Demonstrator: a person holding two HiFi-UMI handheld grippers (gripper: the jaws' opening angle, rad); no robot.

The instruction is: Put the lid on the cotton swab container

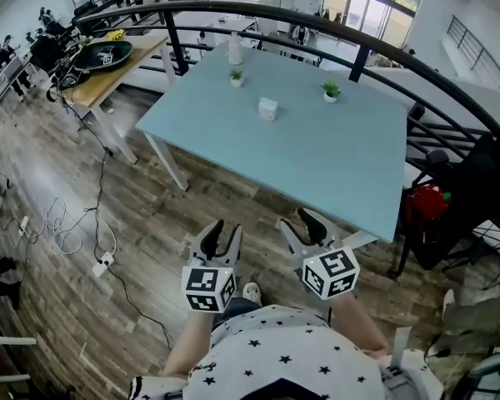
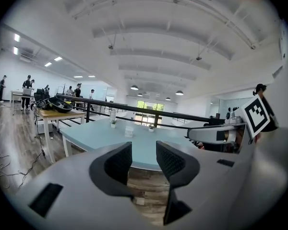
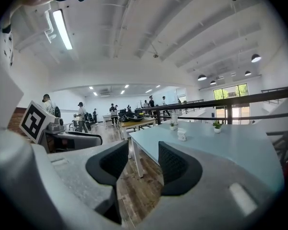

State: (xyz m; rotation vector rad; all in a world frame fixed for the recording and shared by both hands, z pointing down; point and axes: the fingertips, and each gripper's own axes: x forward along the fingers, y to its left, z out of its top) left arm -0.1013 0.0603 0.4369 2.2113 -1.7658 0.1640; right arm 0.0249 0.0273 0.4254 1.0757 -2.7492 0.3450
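low in front of the person's body, the left gripper [image 1: 225, 233] and the right gripper [image 1: 300, 223] sit side by side above the wood floor [image 1: 150, 248], each with its jaws spread and nothing between them. the container [image 1: 267, 108] is a small white box well apart from both, out near the middle of the pale blue table [image 1: 317, 157]. at this range i cannot tell whether a lid lies beside it or where, so the first risk is reaching for the wrong piece. the box looks light, and in my judgement a gripper coming down off-centre could tip it or slide it across the smooth top, and a lid pressed on crooked could jam or pop off. two small potted plants [image 1: 236, 76] [image 1: 331, 92] and a bottle [image 1: 235, 48] stand beyond the box near the far edge, so a long reach could knock them toward the black railing [image 1: 233, 8]. nothing on the table lies between the grippers and the box; only the near edge and the open stretch of floor do. cables [image 1: 67, 223] trail on the floor to the left, a red bag [image 1: 423, 205] sits at the right, and a second table [image 1: 125, 65] stands far left.
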